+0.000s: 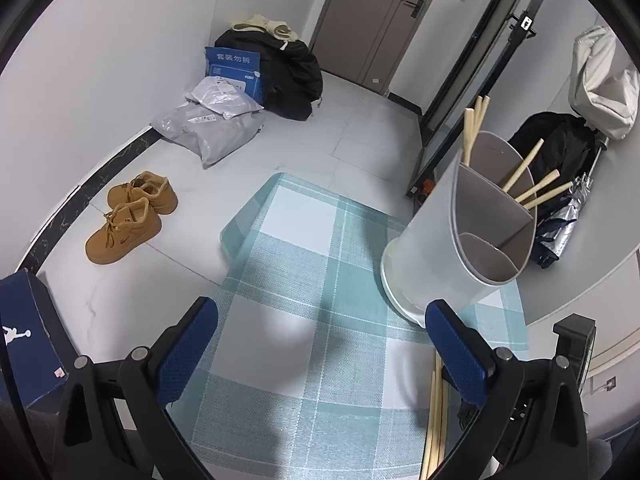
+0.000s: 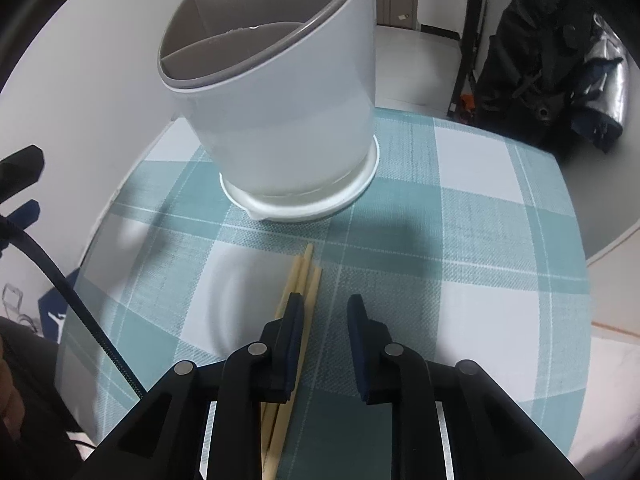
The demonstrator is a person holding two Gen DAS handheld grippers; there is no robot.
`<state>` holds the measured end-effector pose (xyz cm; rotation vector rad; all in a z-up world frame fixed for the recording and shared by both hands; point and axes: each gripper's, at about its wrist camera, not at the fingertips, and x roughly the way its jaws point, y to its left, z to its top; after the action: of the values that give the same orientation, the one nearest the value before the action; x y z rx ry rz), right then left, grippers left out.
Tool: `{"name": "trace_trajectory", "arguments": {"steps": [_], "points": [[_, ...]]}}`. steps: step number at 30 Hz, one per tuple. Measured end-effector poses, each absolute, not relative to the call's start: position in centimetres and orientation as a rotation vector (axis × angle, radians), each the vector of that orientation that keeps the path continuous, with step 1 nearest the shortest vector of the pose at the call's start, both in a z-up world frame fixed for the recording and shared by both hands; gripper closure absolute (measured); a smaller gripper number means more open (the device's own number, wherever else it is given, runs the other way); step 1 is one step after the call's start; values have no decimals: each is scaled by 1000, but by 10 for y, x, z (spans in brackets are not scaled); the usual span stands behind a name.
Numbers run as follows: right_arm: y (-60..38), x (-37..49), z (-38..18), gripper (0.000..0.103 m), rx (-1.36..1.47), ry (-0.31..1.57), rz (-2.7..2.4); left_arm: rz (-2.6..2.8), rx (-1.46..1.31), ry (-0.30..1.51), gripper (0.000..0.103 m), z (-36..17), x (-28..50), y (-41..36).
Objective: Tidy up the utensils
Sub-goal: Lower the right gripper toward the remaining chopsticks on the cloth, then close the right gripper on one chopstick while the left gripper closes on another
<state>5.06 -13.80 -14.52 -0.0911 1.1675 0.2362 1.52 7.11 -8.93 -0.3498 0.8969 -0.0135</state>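
A white utensil holder [image 1: 448, 236] with grey dividers stands on the teal checked tablecloth [image 1: 304, 320]; it also shows in the right wrist view [image 2: 288, 116]. Several wooden chopsticks [image 1: 532, 184] stand in its far compartments. More chopsticks [image 2: 302, 280] lie flat on the cloth in front of the holder, also seen in the left wrist view [image 1: 434, 412]. My right gripper [image 2: 325, 308] is open and empty, its left finger [image 2: 294, 320] over the lying chopsticks. My left gripper [image 1: 320, 344] is open wide and empty above the cloth, left of the holder.
The table edge drops to a tiled floor with tan shoes [image 1: 128, 216], parcels [image 1: 212, 124] and a black bag [image 1: 288, 76]. A blue shoebox [image 1: 28, 332] sits at the left. A black backpack [image 2: 536, 52] lies past the table's right edge.
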Motion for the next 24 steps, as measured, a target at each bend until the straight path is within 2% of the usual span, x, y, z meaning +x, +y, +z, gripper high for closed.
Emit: {"name": "trace_trajectory", "arguments": {"steps": [3, 11, 12, 14, 21, 24], "points": [[-134, 56, -148, 86, -127, 1195, 234, -12, -373, 895, 1, -89, 15, 75], [-121, 65, -149, 86, -219, 1179, 244, 26, -402, 913, 1, -92, 16, 83], [-121, 67, -149, 91, -212, 1183, 251, 32, -405, 917, 1, -92, 16, 84], [-122, 69, -149, 98, -183, 1206, 275, 29, -408, 916, 1, -93, 14, 84], [-147, 60, -138, 99, -61, 1172, 293, 5, -333, 993, 1, -107, 12, 65], [-174, 57, -126, 99, 73, 1133, 283, -66, -292, 1041, 1, -114, 12, 46]]}}
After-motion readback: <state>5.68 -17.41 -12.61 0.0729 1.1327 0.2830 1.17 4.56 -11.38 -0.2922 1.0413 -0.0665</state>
